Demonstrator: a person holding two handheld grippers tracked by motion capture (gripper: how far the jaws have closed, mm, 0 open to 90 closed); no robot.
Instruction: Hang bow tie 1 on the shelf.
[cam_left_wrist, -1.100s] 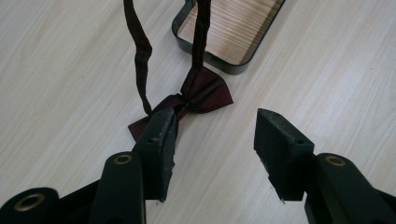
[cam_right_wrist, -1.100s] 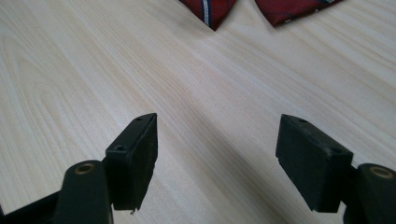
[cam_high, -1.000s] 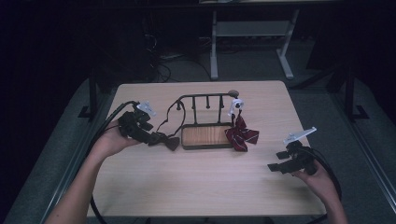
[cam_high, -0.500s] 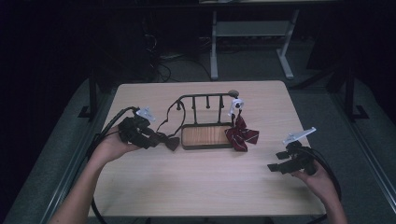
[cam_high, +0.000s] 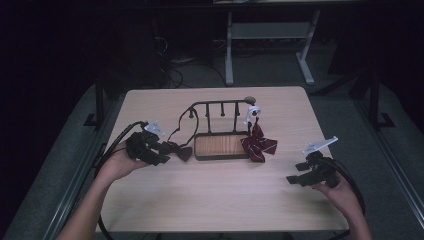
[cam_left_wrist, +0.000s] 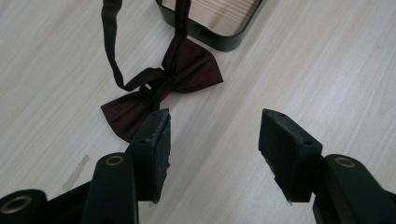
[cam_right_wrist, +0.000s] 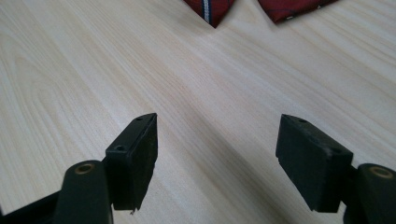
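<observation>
Dark maroon bow tie (cam_left_wrist: 163, 91): plain cloth, pinched at a centre knot, two flared wings, a thin strap looping off the knot and running up to the black rack (cam_high: 220, 107). It lies flat on the table (cam_high: 215, 200), just left of the rack's wood-lined tray (cam_high: 220, 145). My left gripper (cam_left_wrist: 212, 135) sits just short of it, jaws released, nothing between them. My right gripper (cam_right_wrist: 217, 140) is well apart on the right, jaws spread wide over bare wood. Count: two ties, the plain one and one red striped bow tie (cam_high: 258, 145) at the tray's right end; one rack; two grippers
</observation>
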